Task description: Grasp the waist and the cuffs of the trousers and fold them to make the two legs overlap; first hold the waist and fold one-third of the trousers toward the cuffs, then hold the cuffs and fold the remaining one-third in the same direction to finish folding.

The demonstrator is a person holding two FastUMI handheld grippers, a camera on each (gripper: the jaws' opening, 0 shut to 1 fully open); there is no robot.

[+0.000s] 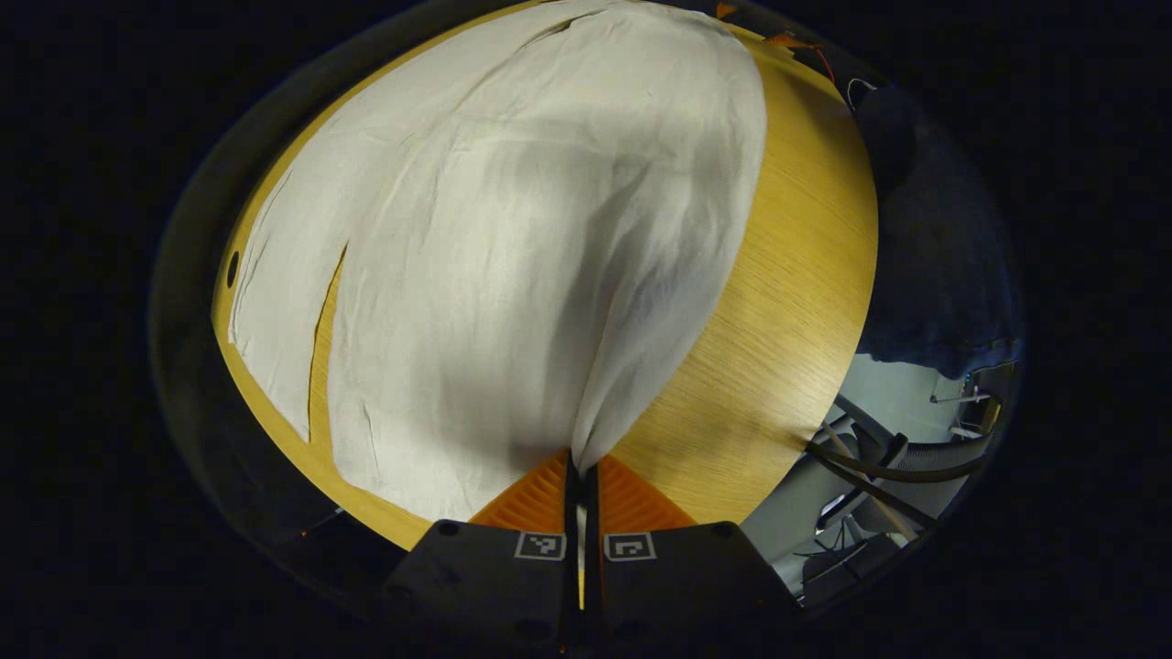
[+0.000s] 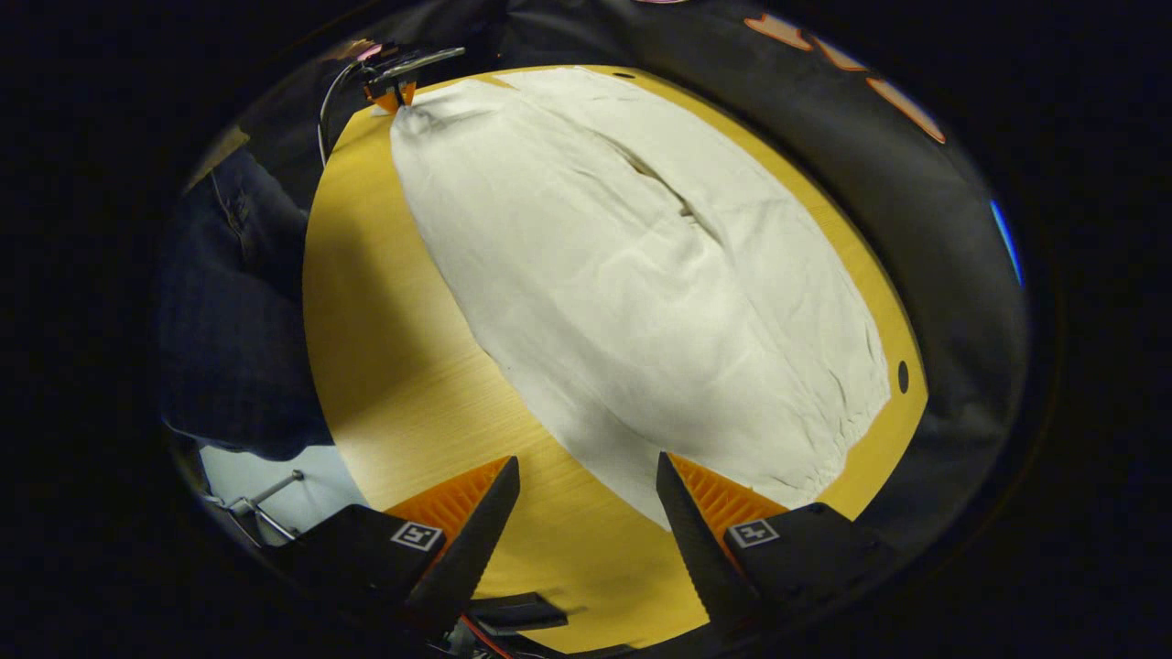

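A wooden table [image 2: 403,366] (light, yellowish grain) carries pale trousers [image 2: 641,275] spread flat across most of its top, reaching toward the far edge.

The pale cream, creased cloth trousers [image 1: 513,256] lie spread across the middle of the left gripper view, their two legs parted by a narrow slit at the left. One edge rises to a pinched point at bottom centre. In the right gripper view they [image 2: 641,275] run from upper left to lower right.
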